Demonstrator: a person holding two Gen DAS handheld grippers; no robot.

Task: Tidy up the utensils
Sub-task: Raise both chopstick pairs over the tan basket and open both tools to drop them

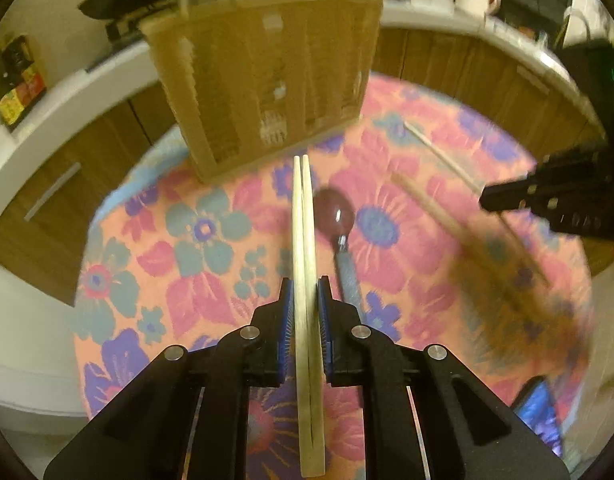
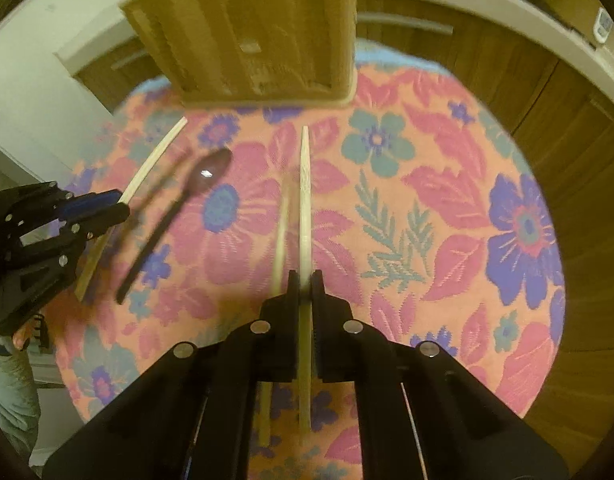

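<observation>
Both tongs are gripping chopsticks above the floral counter (image 2: 447,184): left tongs (image 1: 306,292) pinching a pair (image 1: 305,240), right tongs (image 2: 306,280) one stick (image 2: 305,200). Spoon (image 2: 199,196) is still lying loose; holder (image 2: 259,32) is waiting behind, so it's probably early days.

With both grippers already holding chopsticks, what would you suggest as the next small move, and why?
Probably carry the left gripper forward to the wooden utensil holder and lower its chopsticks in. They are clamped and already point at the holder, which stands just ahead. The right gripper, shut on a single chopstick, could follow.
</observation>
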